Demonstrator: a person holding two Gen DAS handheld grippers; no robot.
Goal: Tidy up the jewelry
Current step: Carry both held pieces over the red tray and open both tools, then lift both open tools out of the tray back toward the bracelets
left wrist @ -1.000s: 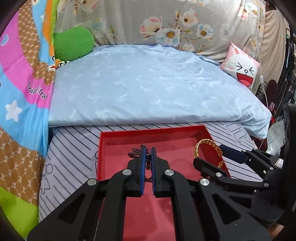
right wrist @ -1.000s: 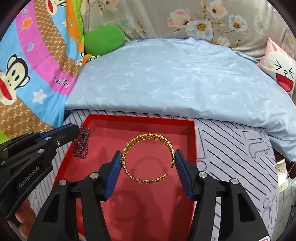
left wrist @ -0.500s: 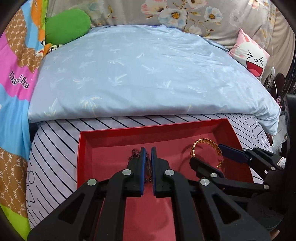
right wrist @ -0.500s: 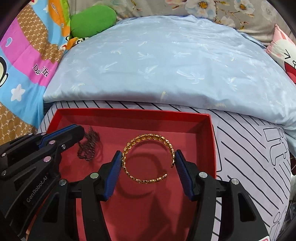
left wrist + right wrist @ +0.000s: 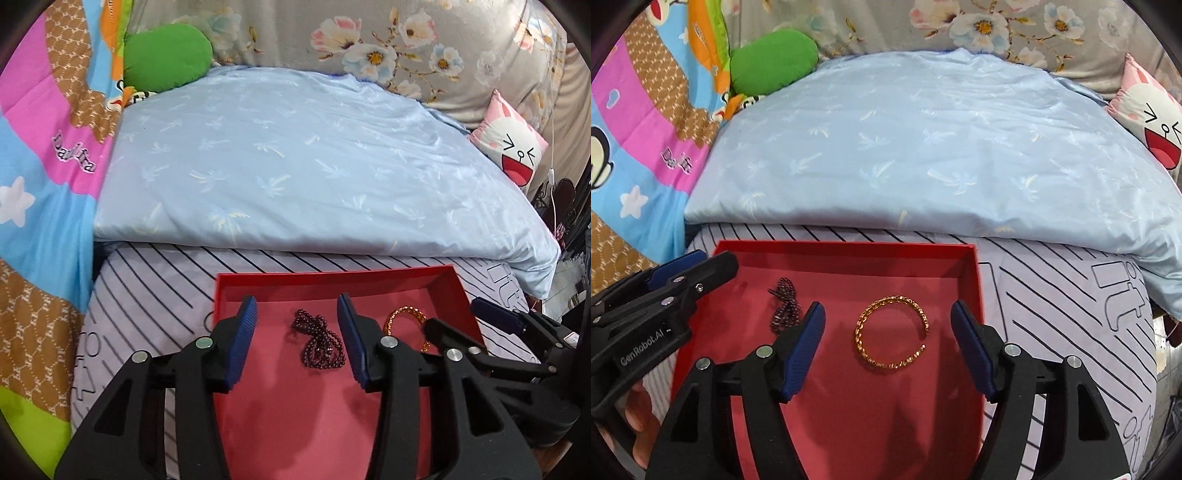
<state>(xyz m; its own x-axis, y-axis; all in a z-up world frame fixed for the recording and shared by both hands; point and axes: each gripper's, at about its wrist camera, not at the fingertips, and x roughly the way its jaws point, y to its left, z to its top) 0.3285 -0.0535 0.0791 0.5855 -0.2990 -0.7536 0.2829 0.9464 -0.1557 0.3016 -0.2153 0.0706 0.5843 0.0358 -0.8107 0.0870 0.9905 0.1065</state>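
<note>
A red tray (image 5: 332,278) (image 5: 846,249) lies on the striped sheet. A dark beaded necklace (image 5: 319,339) (image 5: 783,306) lies piled on its floor. A gold chain bangle (image 5: 892,332) lies flat to its right, partly hidden in the left wrist view (image 5: 406,314). My left gripper (image 5: 297,339) is open and empty, its pads either side of the necklace and clear of it. My right gripper (image 5: 888,345) is open and empty, its pads either side of the bangle with gaps on both sides.
A folded light blue quilt (image 5: 303,173) (image 5: 942,147) lies just behind the tray. A colourful blanket (image 5: 44,177) and green cushion (image 5: 166,55) are at the left. A bunny pillow (image 5: 513,147) is at the right. The striped sheet (image 5: 1071,317) extends right of the tray.
My left gripper was shut on the necklace; it has opened and the necklace now lies in the tray. My right gripper has opened wider and let go of the bangle.
</note>
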